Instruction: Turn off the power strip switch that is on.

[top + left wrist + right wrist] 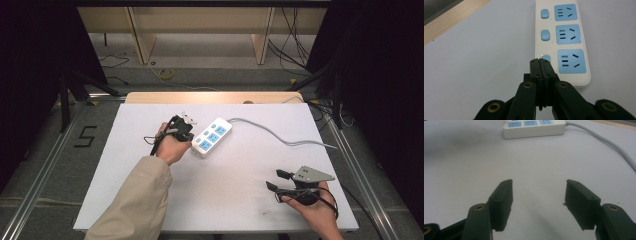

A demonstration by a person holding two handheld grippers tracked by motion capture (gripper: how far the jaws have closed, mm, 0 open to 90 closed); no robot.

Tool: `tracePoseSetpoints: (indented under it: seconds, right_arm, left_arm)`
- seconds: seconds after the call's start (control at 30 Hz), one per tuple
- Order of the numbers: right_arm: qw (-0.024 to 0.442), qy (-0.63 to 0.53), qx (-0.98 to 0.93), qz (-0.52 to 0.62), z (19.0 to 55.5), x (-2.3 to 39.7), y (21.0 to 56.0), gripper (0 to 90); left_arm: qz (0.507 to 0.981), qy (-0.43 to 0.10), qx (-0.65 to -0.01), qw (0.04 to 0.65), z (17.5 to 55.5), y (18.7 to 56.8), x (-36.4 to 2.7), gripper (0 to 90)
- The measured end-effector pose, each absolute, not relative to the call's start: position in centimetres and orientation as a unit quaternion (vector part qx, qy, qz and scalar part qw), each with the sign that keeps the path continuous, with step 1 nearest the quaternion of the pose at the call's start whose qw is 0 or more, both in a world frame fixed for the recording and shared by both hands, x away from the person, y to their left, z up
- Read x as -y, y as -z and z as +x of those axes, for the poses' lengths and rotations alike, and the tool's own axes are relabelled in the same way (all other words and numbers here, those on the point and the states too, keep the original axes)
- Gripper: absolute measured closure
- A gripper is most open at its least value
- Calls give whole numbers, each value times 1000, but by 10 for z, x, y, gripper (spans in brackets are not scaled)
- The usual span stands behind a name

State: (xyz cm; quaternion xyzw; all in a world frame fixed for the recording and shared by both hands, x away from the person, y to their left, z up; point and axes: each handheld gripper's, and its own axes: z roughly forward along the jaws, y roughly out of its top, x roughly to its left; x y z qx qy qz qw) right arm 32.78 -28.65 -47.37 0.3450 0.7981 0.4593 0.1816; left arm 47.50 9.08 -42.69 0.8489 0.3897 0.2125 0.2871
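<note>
The left gripper (540, 60) has its jaws pressed flat together with nothing between them, and its joined tips sit right at the nearest switch (546, 59) of the white power strip (212, 136), over it and perhaps touching, though contact cannot be confirmed. From this gripper the strip runs straight ahead and away: its long axis nearly lines up with the jaws, with the three blue switches in a row directly beyond the tips and the three blue sockets (570, 61) just to the right of that row. So the next press looks like a short push down, not a sideways reach. The right gripper (539, 195) stands wide open and holds nothing; for it the strip lies well ahead and to the left, side-on across its line of sight, with the grey cable (604, 141) trailing off to its right. The left hand (170, 147) is by far the nearer one to the strip, which rests on the white table (225, 200)
</note>
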Motion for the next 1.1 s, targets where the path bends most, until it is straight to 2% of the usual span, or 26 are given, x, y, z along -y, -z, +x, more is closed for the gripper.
tracePoseSetpoints:
  seconds: [1.1]
  right_arm:
    - [180, -460, -798, 345, 328, 287, 474, 403]
  left_arm:
    - [855, -202, -390, 277, 493, 428, -75, 898]
